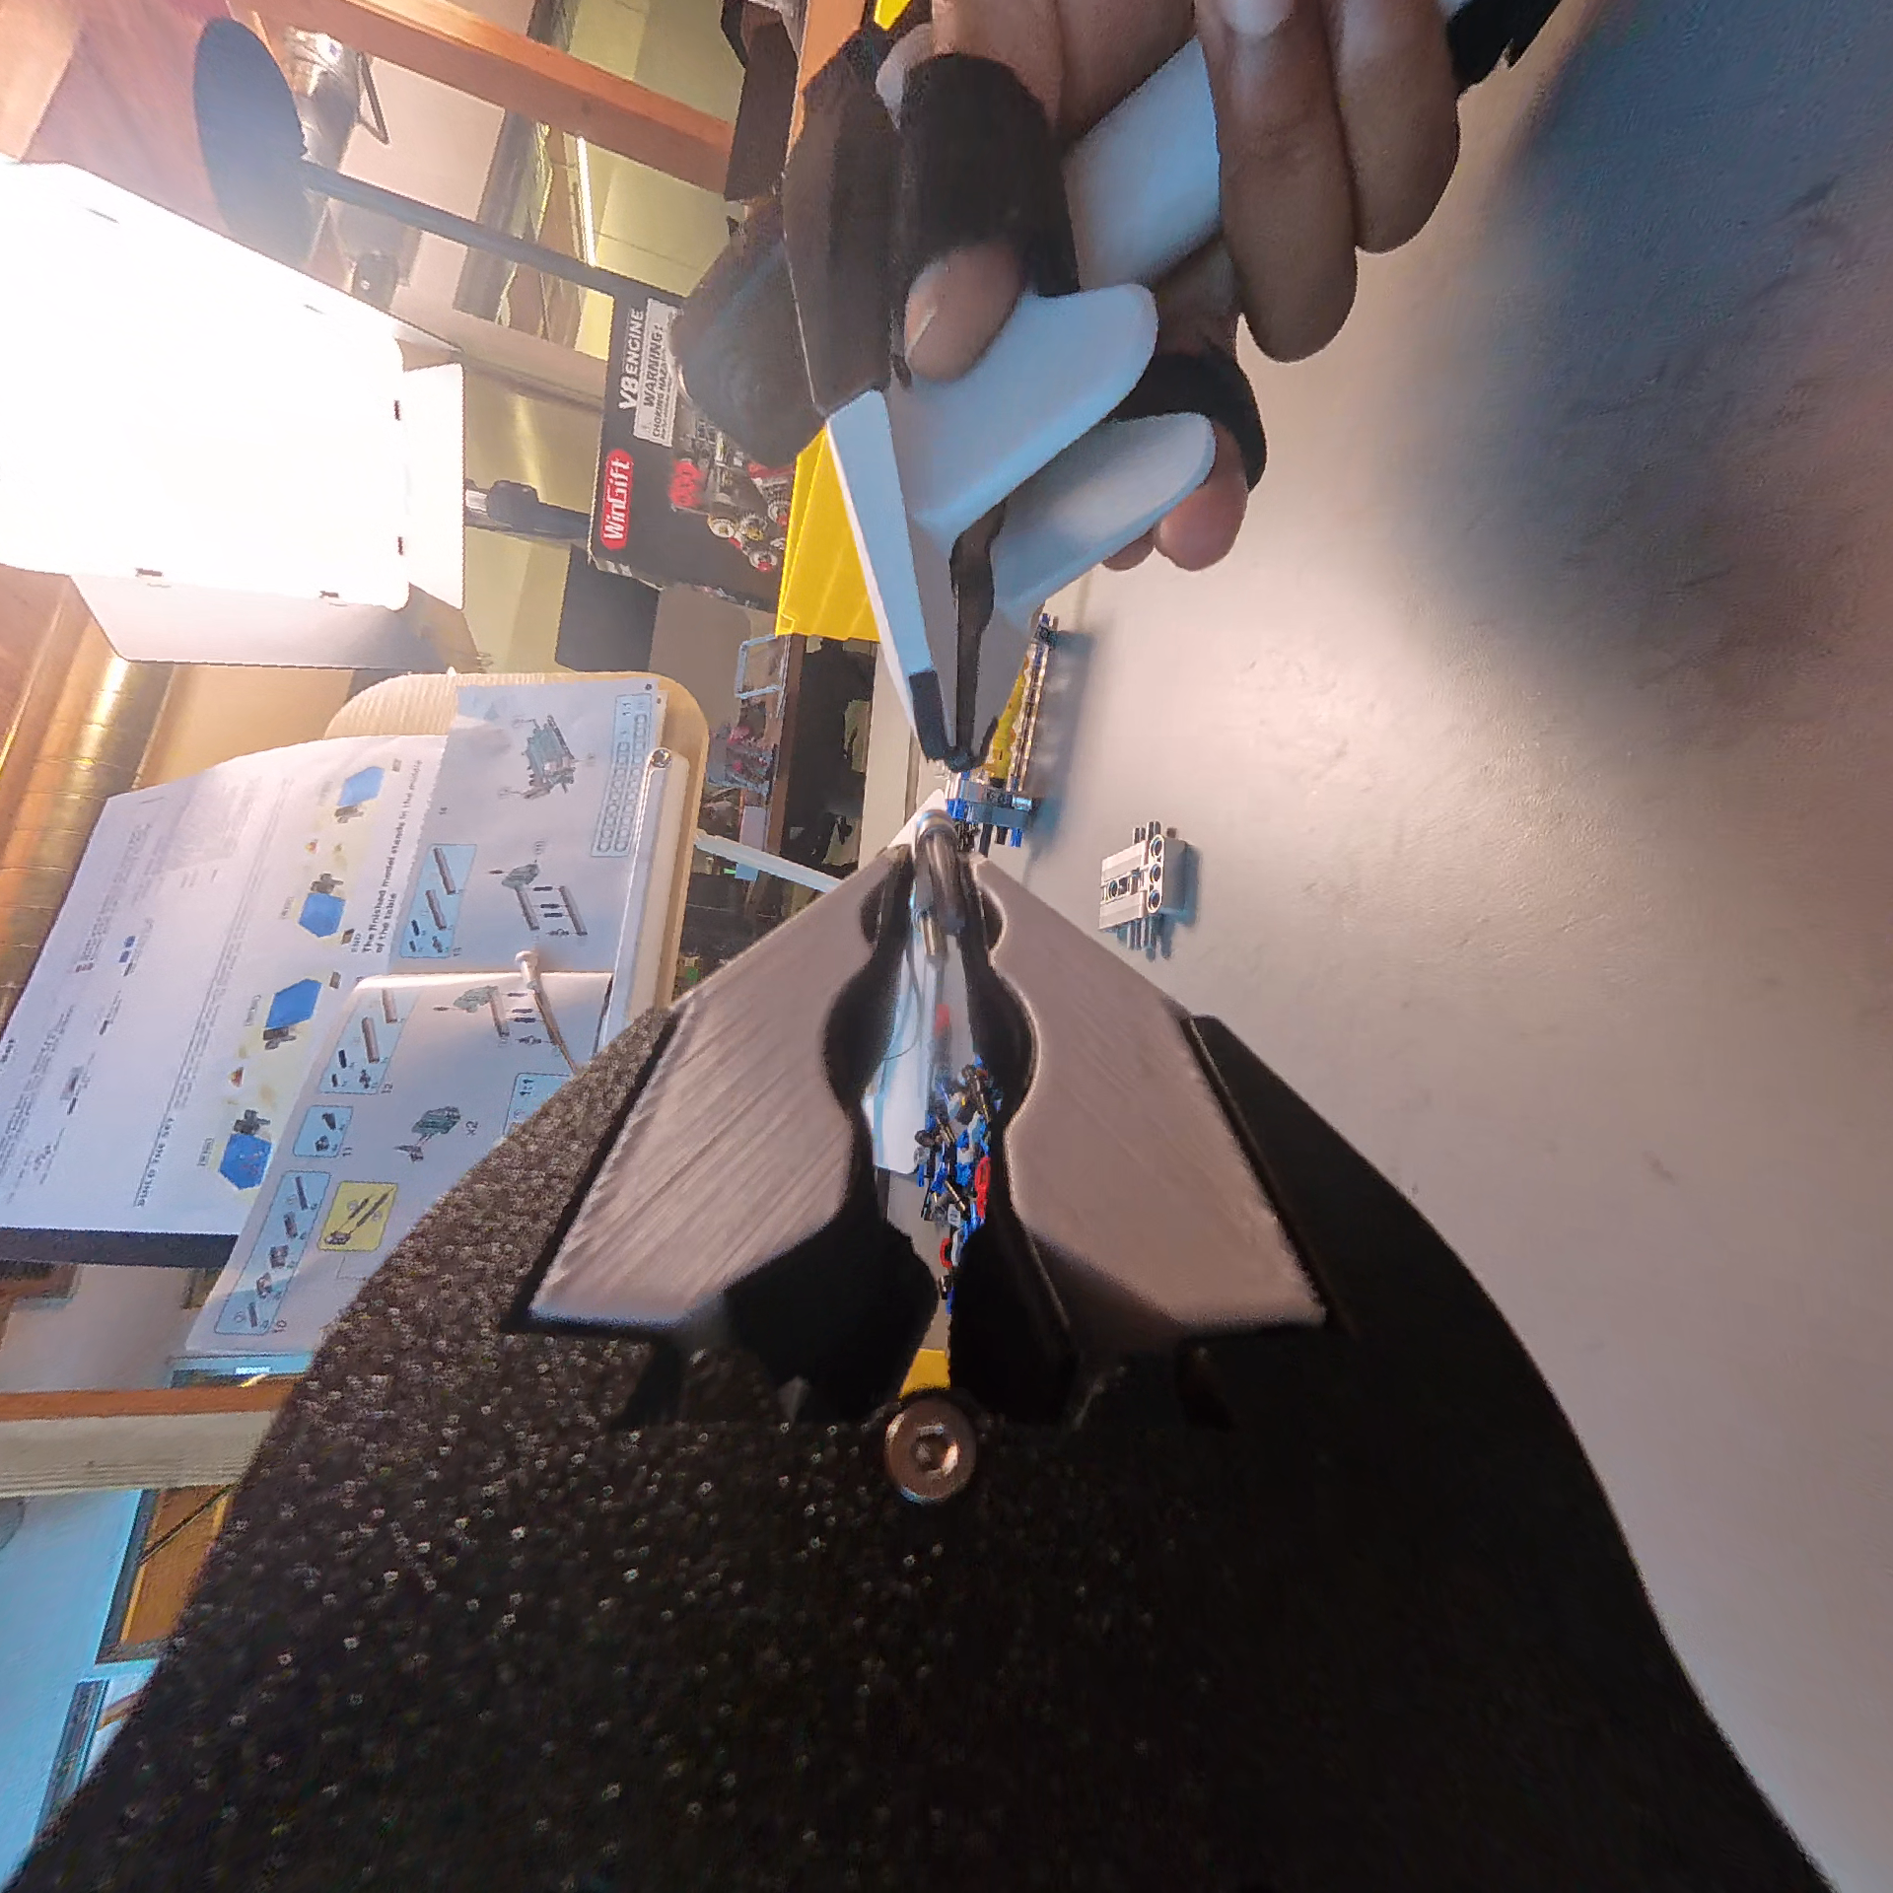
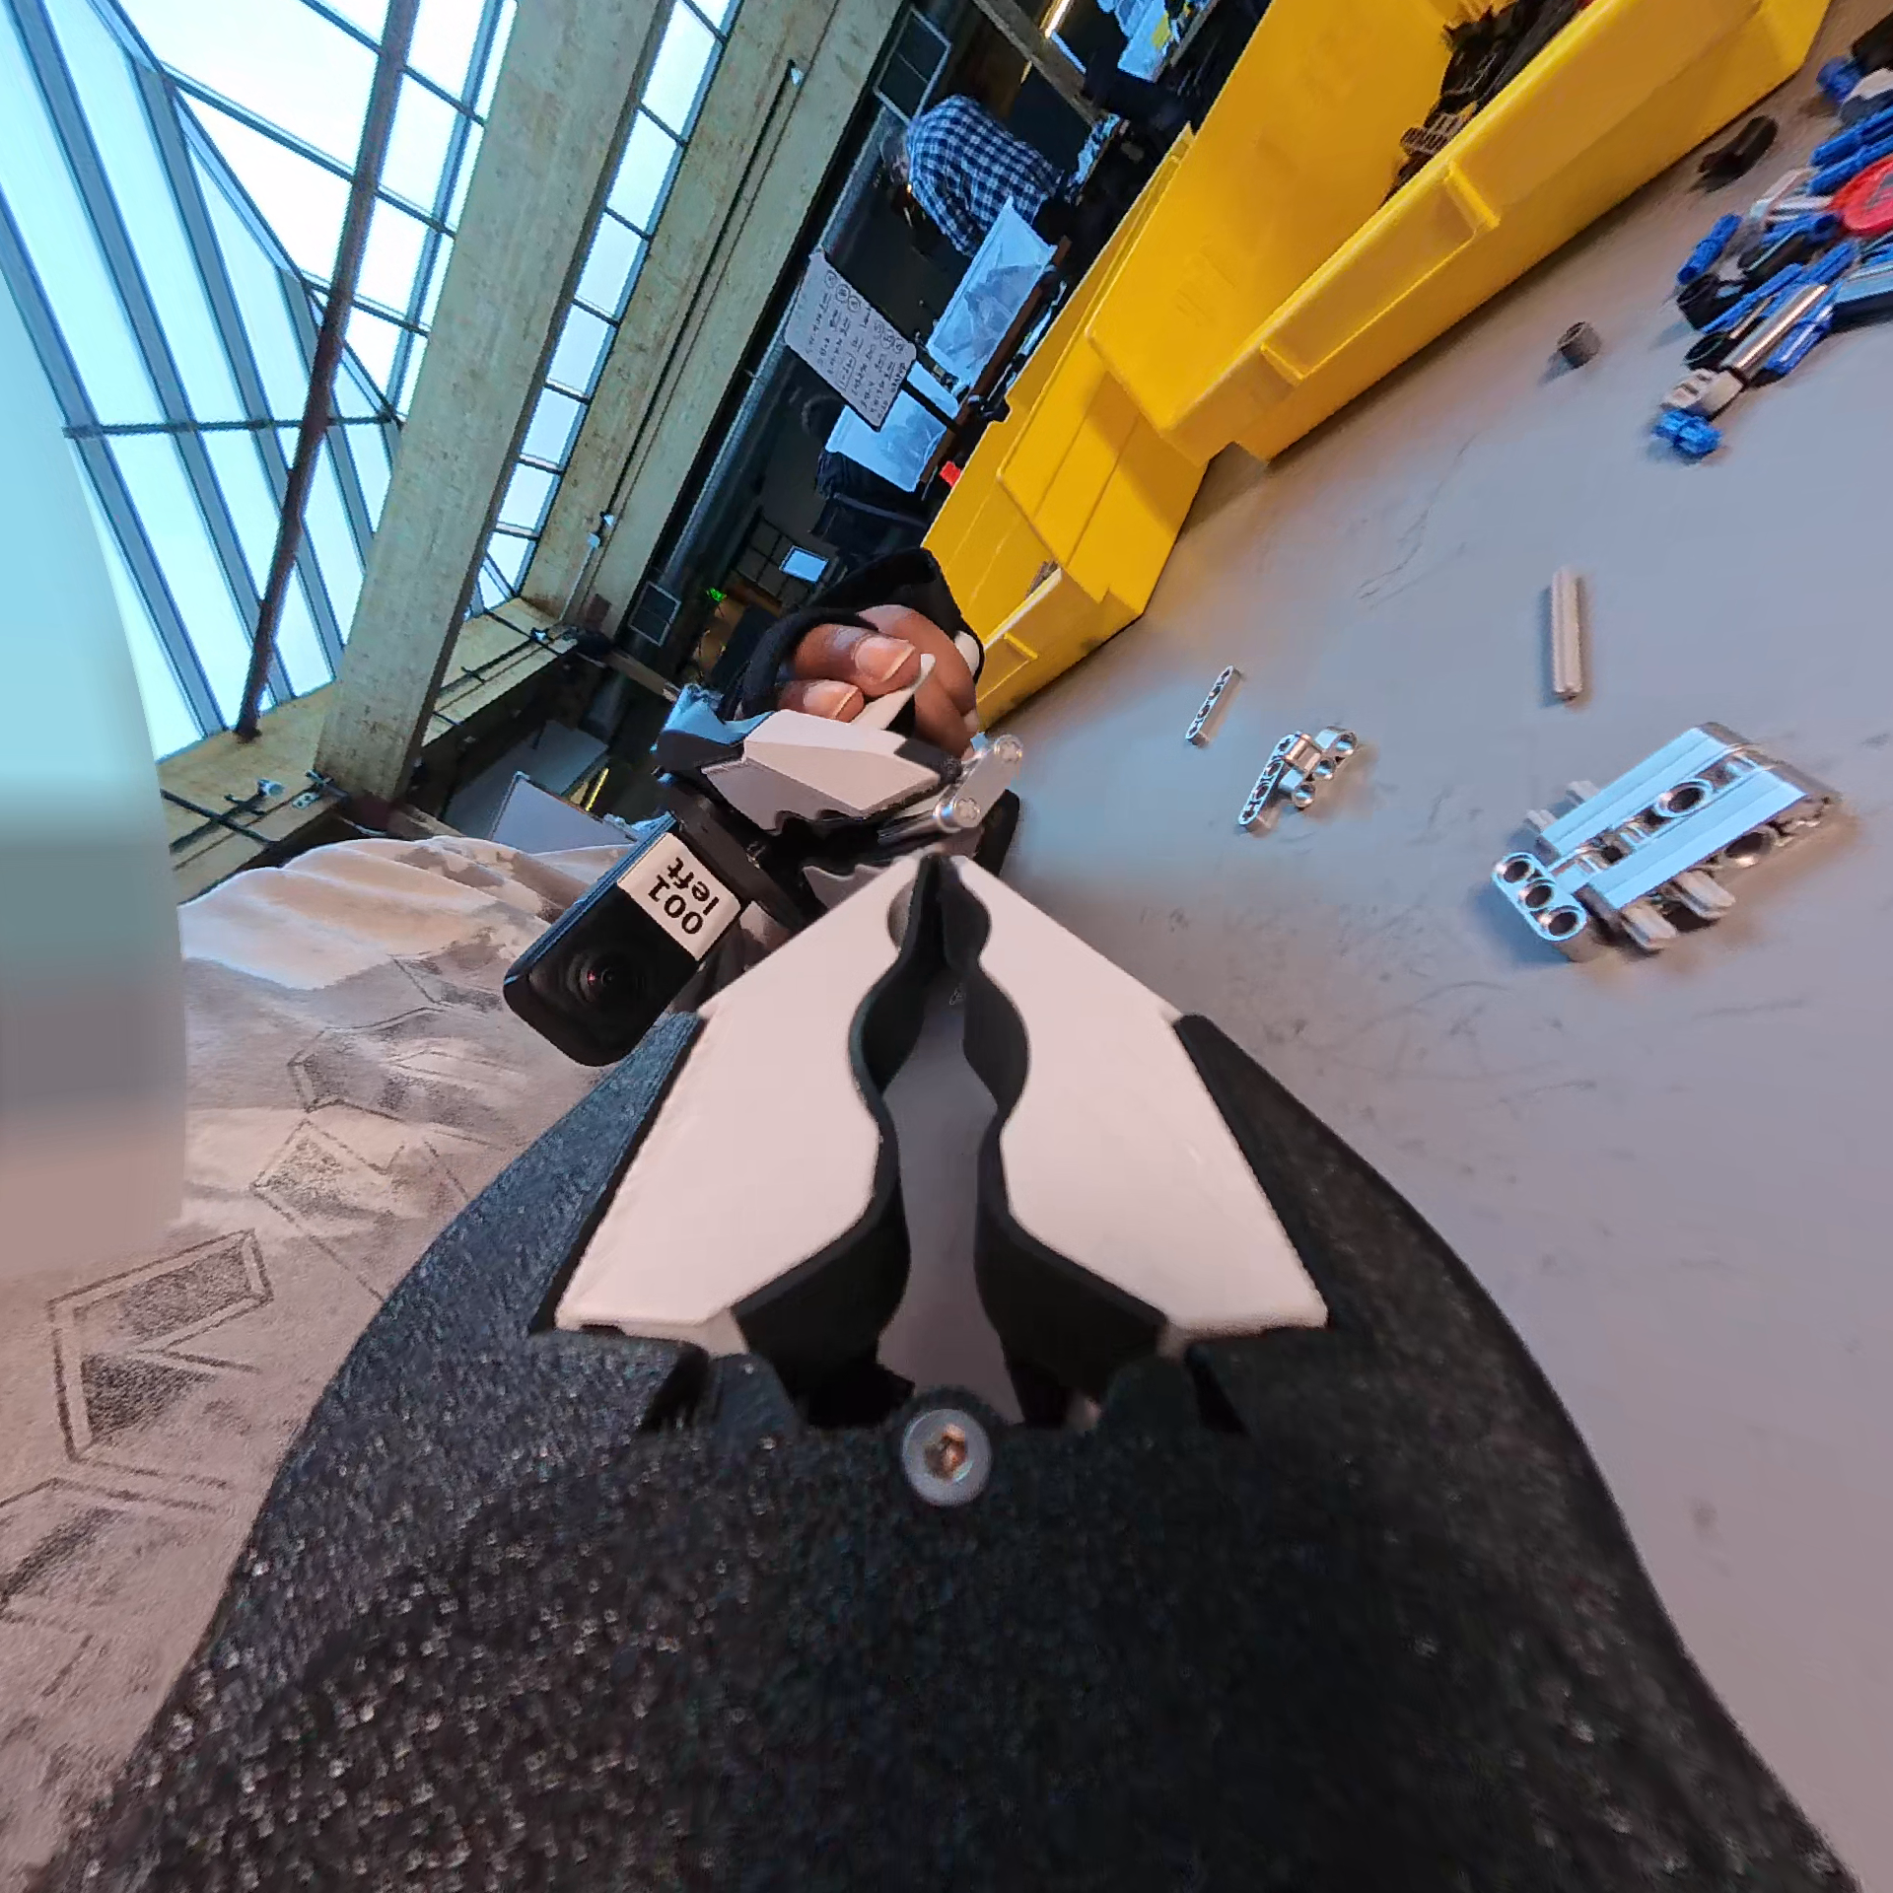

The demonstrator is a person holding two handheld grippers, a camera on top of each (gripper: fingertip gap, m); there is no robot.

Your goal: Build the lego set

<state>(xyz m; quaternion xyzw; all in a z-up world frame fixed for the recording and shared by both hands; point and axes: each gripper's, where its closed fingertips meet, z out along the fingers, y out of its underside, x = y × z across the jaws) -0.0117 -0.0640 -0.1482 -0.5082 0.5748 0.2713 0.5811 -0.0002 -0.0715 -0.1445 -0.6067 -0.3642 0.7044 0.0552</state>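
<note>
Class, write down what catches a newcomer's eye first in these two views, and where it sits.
The yellow bins on the grey table stand out first, a pile of blue pieces beside them. Nearer, the left hand-held gripper is shut on a small grey beam, almost tip to tip with the right hand-held gripper.

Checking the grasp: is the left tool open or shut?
Shut. The left tool has its fingertips closed on a grey beam. The right wrist view also shows the beam pinched at its tip.
</note>
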